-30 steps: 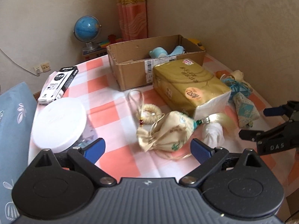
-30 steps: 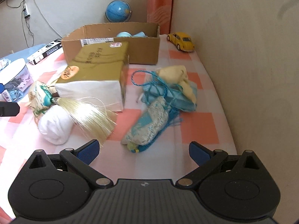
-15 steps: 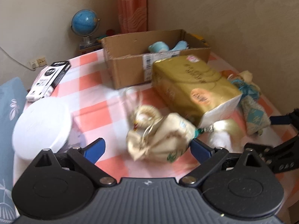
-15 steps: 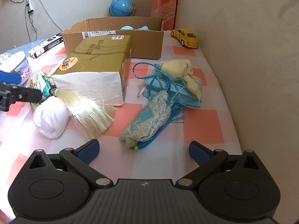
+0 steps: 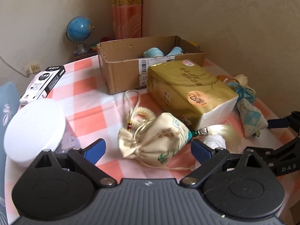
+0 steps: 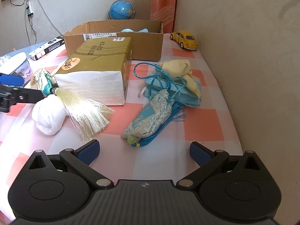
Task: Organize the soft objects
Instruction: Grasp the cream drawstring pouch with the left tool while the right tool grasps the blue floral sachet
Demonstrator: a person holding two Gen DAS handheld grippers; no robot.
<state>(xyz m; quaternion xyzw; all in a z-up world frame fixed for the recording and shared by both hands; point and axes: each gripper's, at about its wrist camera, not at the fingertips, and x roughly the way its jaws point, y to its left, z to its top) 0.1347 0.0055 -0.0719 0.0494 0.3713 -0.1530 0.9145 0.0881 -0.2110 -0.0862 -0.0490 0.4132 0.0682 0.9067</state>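
Checked tablecloth [image 5: 88,86], pink and white. Landmark: gold tissue pack [image 5: 189,90], lying in the middle. Behind it, touching or nearly so, open cardboard box [image 5: 121,71] with pale blue soft items [image 5: 152,52] inside. Behind the box a globe [image 5: 79,28] and a striped curtain [image 5: 126,9]. Left of the pack: black-and-white carton [image 5: 44,81] and a white round lid [image 5: 34,127]. Right of the pack, seen from the right wrist: yellow toy car [image 6: 184,39] by the wall, a pile of blue masks with a cream cloth [image 6: 178,78], and a blue patterned sachet [image 6: 150,114] with blue cord and a green bead.

Cream drawstring pouch [image 5: 155,140] lies on the cloth just in front of the pack's near white end, cords trailing to a woven ring [image 5: 141,113]. Printed with teal plants and gold lettering, neck cinched; a pale tassel [image 6: 86,110] hangs from its end, draped across a white rolled cloth [image 6: 47,116].

Left gripper [image 5: 148,150] spread wide, nothing held; the pouch sits between its blue fingertips [image 5: 95,147], contact unclear. Right gripper [image 6: 143,151] also spread wide and empty, the blue sachet just ahead of its gap, not touching. Left gripper's finger shows beside the pouch in the right wrist view.
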